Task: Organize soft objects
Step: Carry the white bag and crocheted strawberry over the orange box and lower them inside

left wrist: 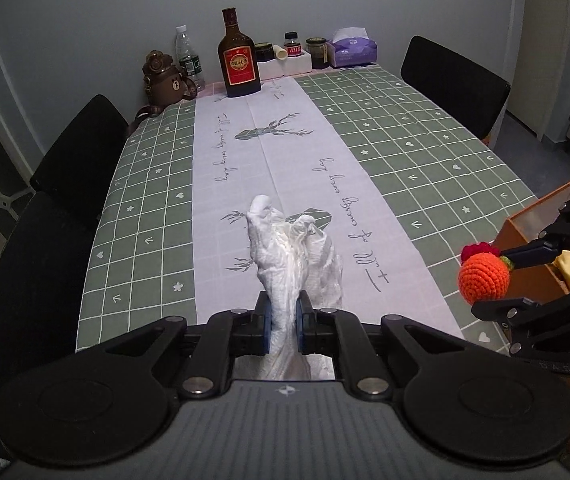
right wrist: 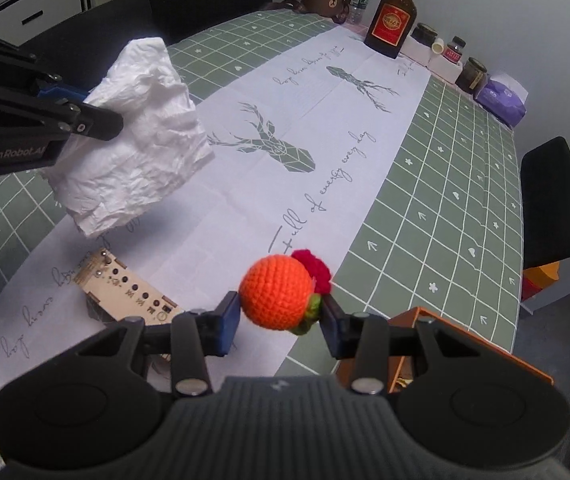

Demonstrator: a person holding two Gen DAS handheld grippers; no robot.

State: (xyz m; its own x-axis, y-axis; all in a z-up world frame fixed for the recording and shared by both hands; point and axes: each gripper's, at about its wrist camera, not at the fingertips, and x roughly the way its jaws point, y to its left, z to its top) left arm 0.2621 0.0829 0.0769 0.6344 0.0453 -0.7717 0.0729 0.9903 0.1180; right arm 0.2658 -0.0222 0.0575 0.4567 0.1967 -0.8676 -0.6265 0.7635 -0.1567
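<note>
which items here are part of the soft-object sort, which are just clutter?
Job:
white crumpled tissue, in left gripper
orange crochet ball, in right gripper
orange box, likely the bin

Clutter:
liquor bottle
water bottle
bear flask
jars
tissue pack
wooden board

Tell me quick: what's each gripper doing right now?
Left gripper: shut on the white tissue.
Right gripper: shut on the orange crochet ball.

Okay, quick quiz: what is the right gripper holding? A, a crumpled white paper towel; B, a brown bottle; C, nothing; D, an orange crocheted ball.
D: the right gripper has its pads pressed on either side of the orange crocheted ball, above the table.
</note>
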